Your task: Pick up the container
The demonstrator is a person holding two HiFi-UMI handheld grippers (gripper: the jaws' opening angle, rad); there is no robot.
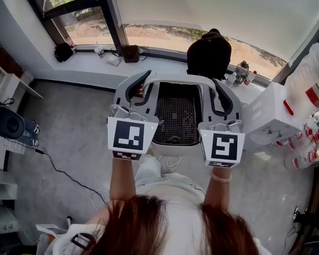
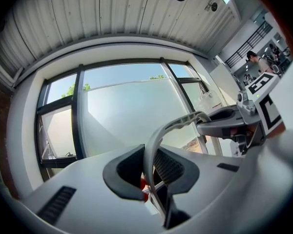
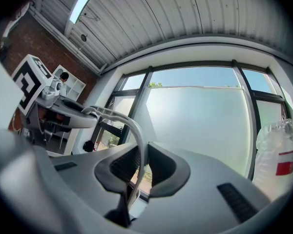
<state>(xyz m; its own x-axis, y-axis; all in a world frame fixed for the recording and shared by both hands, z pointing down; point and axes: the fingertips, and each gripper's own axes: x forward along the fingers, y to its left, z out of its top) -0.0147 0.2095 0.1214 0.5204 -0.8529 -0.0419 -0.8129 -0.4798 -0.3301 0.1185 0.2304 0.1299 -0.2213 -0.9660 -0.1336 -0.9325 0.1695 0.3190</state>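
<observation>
- Nearest me, my left claw (image 1: pixel 136 89) and my right claw (image 1: pixel 224 97) are each clamped on an opposite side of the white container (image 1: pixel 178 79). It hangs between them at chest level above the grey floor (image 1: pixel 74 137), with no bench under it.
- In both gripper views the dark pads pinch a thin white rim strip (image 2: pixel 156 134), with no gap showing at either grip.
- My judgement is that the lift depends on symmetry. Both claws should stay at one height and travel together with an even squeeze, because a strip this slim looks likely to flex or slide out if one side leads.
- The mesh floor of the container looks bare. Its near edge is cut off behind my two marker cubes.
- A small red thing (image 1: pixel 140 92) shows by the left rim, and I cannot tell what it is.
- The container's underside and outer walls are out of sight in every view.
- Farther off, a black bag (image 1: pixel 209 52) sits on the window ledge (image 1: pixel 95 62), and bottles with red labels (image 1: pixel 313 84) crowd the right edge, too blurred to read.
</observation>
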